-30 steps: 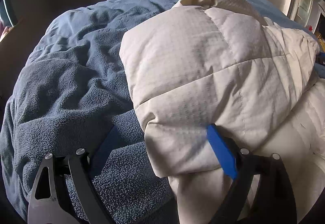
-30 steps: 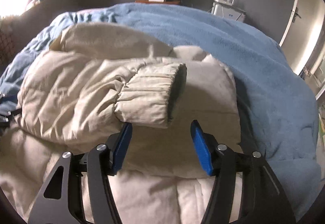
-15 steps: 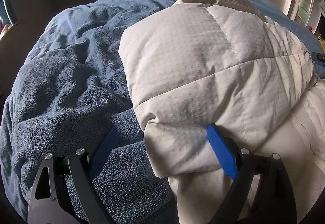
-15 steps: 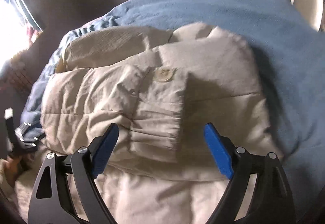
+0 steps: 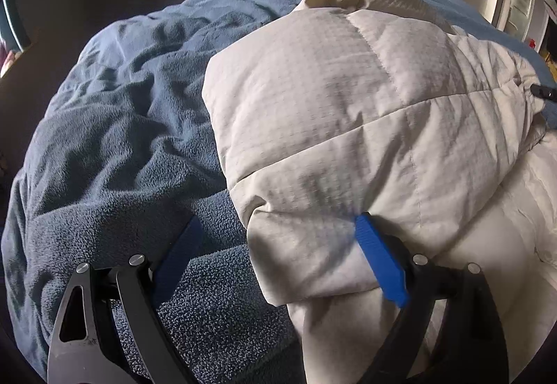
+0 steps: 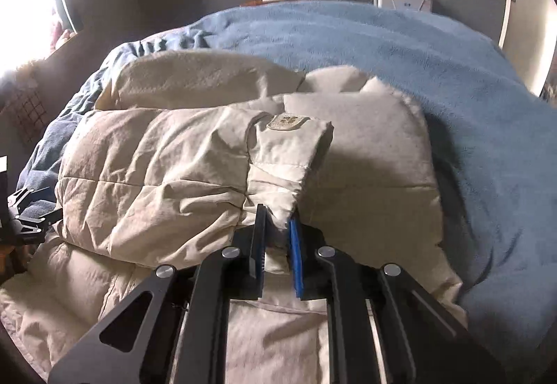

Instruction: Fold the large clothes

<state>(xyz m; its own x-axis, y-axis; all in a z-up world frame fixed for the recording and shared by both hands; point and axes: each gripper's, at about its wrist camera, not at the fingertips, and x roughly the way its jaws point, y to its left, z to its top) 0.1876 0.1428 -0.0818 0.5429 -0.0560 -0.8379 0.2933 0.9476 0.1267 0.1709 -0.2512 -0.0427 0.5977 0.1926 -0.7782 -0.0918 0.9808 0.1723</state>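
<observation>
Cream puffer jacket [image 6: 156, 172] lying on a blue fleece blanket [image 6: 435, 71] across the bed.

Jacket: quilted, padded panels with stitched seams, fine grid weave, creased; one sleeve [image 6: 278, 161] folded across the body, gathered cuff and oval badge [image 6: 287, 122] showing. Right gripper [image 6: 278, 227]: jaws closing, blue pads pinching the cuff fabric between them. Left gripper [image 5: 278, 231]: jaws wide, straddling the jacket's rounded edge, one finger on the nubby blanket, the other against the padding, nothing clamped.
</observation>
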